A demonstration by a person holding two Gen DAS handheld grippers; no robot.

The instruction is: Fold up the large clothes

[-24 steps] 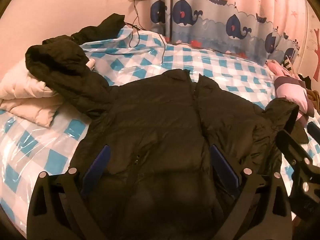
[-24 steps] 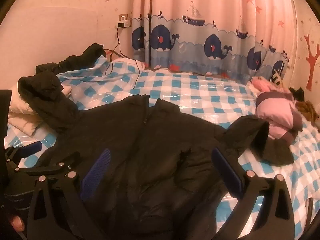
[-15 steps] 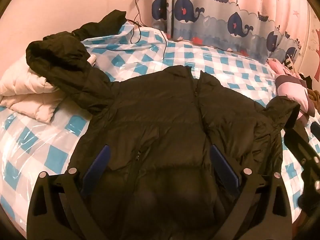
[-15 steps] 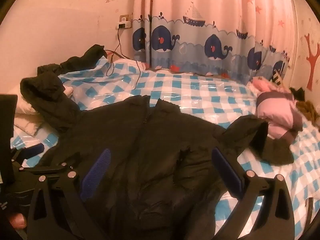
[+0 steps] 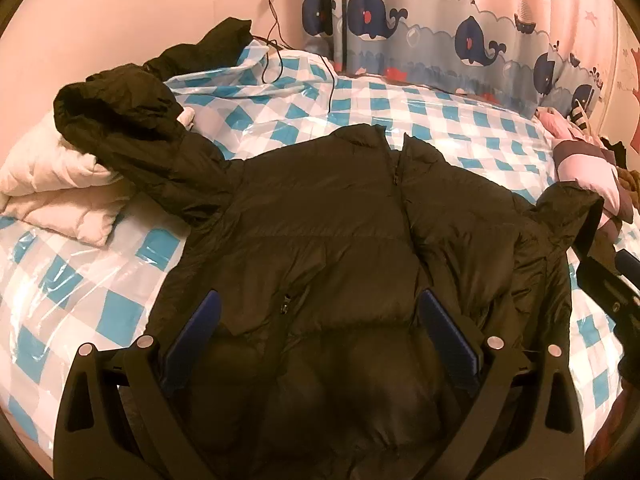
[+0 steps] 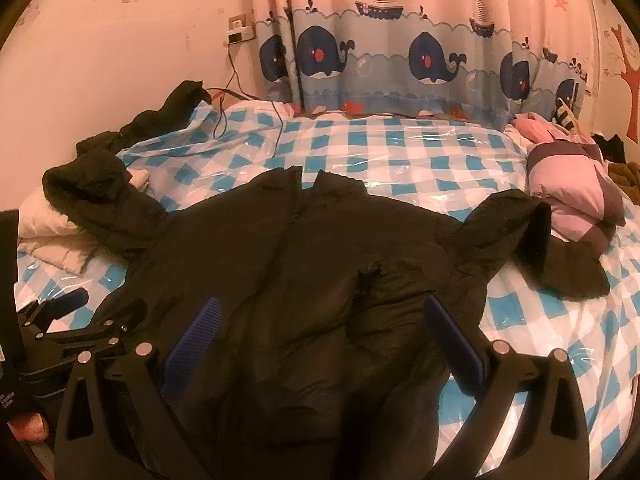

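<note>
Black puffer jacket (image 5: 340,240) spread front-up on bed (image 5: 460,120). Left tongs (image 5: 320,344) and right tongs (image 6: 320,344) wide apart, empty, above jacket hem. Looks light, soft, slippery; best pinched at sleeve cuff or hem corners.

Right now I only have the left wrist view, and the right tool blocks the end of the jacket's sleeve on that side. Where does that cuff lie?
Observer: The black jacket has that sleeve doubled over. Its cuff lies flat on the checked cover, just in front of the pink-and-purple garment. I can't tell whether they touch.
Operator: Is the right tool holding anything?
Observer: No. The right tool is open, with its pads wide apart over the jacket's lower front and nothing gripped between them.
</note>
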